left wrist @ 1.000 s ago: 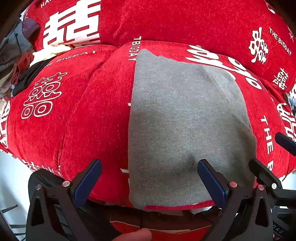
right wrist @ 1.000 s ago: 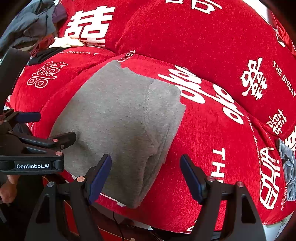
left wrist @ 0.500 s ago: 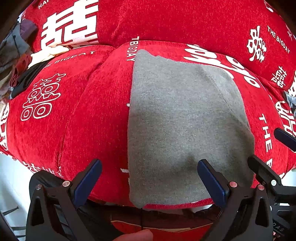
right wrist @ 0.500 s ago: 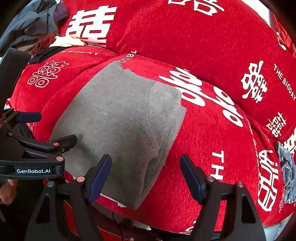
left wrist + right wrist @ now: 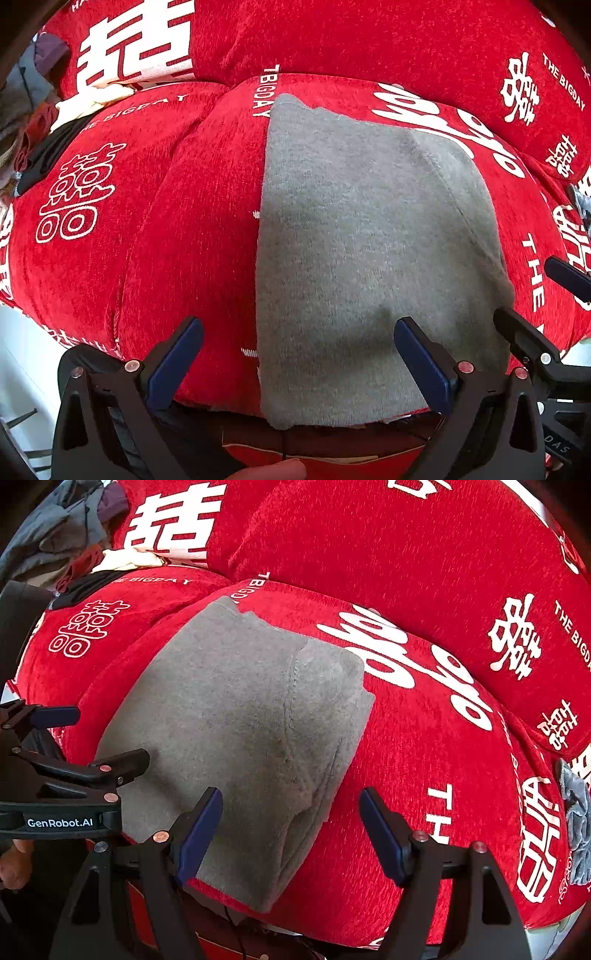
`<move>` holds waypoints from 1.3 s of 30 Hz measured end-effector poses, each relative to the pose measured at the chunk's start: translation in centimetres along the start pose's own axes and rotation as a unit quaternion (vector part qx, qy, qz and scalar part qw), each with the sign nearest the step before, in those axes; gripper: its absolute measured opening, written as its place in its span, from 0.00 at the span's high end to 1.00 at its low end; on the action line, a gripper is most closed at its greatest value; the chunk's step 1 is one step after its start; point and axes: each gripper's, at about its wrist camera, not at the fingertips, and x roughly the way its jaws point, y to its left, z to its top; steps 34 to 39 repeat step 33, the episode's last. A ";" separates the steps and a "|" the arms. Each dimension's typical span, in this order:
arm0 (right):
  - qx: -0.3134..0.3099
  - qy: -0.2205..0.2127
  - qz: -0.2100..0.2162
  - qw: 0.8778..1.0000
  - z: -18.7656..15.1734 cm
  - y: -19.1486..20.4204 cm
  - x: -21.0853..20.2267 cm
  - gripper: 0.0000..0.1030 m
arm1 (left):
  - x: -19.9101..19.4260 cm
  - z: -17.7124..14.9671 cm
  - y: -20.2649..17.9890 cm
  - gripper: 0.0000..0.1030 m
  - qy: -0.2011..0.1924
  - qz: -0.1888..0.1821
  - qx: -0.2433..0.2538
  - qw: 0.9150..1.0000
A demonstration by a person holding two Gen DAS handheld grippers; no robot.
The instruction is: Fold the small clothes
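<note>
A grey folded garment (image 5: 362,251) lies flat on the red sofa seat cushion (image 5: 192,229), its near edge hanging a little over the cushion front. It also shows in the right wrist view (image 5: 236,731), with a seam and a thicker folded right side. My left gripper (image 5: 295,354) is open and empty, its jaws wide apart over the garment's near left part. My right gripper (image 5: 291,830) is open and empty over the garment's near right corner. The left gripper shows at the left of the right wrist view (image 5: 88,738).
The sofa has red cushions with white lettering and a back cushion (image 5: 369,535). A heap of other clothes (image 5: 66,535) lies at the far left of the seat. A grey cloth (image 5: 576,819) lies at the right edge. The floor is below the cushion front.
Both grippers have stayed open and nearly still; the views shifted only slightly. The garment has not moved.
</note>
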 end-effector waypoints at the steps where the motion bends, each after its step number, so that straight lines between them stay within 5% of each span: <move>1: 0.001 0.001 0.001 1.000 0.1 -0.1 0.0 0.23 | 0.1 0.1 0.0 0.00 0.001 0.000 -0.002 1.000; 39: 0.004 0.016 0.019 1.000 1.3 -1.0 1.9 0.23 | 1.7 1.8 -0.1 0.00 0.021 0.009 -0.001 1.000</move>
